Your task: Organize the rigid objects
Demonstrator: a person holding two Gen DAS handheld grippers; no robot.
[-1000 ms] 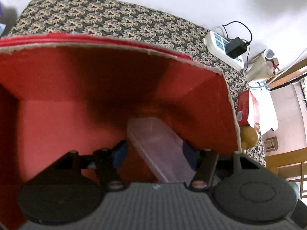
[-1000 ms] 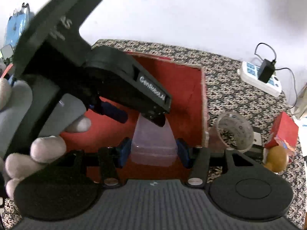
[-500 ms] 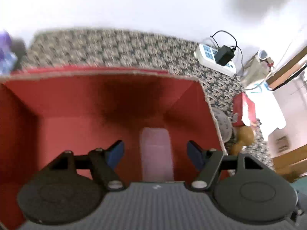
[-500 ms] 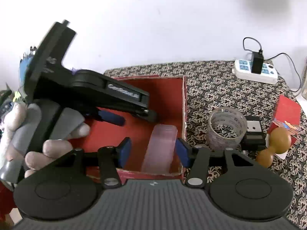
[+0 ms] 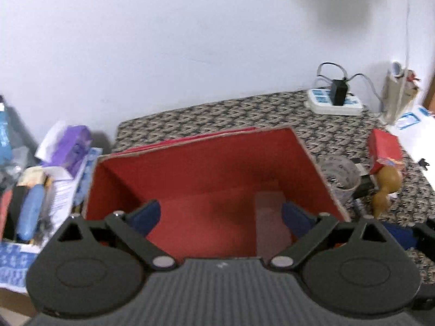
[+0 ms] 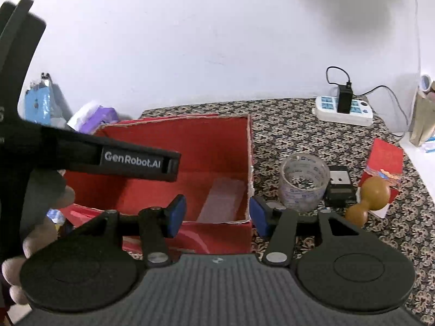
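A white power strip [image 6: 344, 110] with a black adapter [image 6: 344, 100] plugged in lies at the far edge of the patterned tablecloth [image 6: 288, 135], against a plain white wall [image 6: 217, 40]. Off the cloth's left end, clutter is heaped: a purple packet [image 5: 73, 146], printed papers [image 5: 64, 193] and a blue tube-shaped item [image 5: 28, 214] in a dark holder. At far right, a paper-wrapped bundle [image 5: 397, 97] stands upright near the wall.

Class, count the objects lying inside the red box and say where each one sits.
1: a clear plastic case lies on the floor of the red box, along its right-hand wall. The near wall may hide more.
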